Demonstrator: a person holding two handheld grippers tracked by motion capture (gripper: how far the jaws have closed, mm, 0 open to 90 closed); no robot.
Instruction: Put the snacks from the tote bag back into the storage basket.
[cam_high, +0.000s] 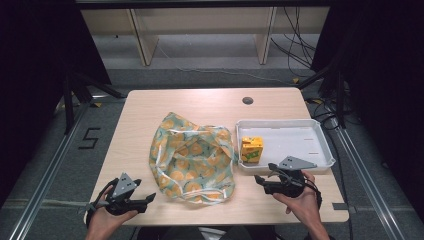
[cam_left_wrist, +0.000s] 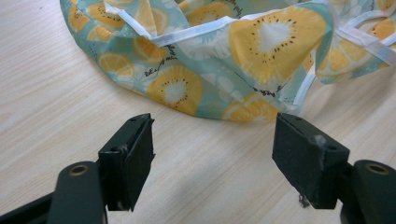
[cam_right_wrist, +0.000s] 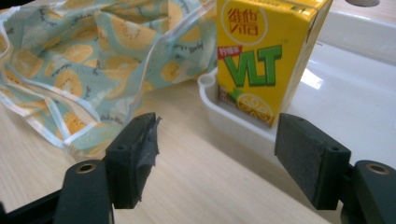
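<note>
right tool (cam_high: 263, 180): jaws apart, nothing between the pads, low over the desk just in front of the tray corner
left tool (cam_high: 145, 200): jaws wide, empty, near the bag's front edge
juice carton (cam_right_wrist: 266, 56): upright in the tray's near-left corner; top cut off in the right gripper view
tray (cam_high: 300, 137): white, right side of the desk (cam_high: 200, 100)
bag (cam_high: 192, 157): fruit-print, crumpled mid-desk; opening and inside hard to make out
</note>
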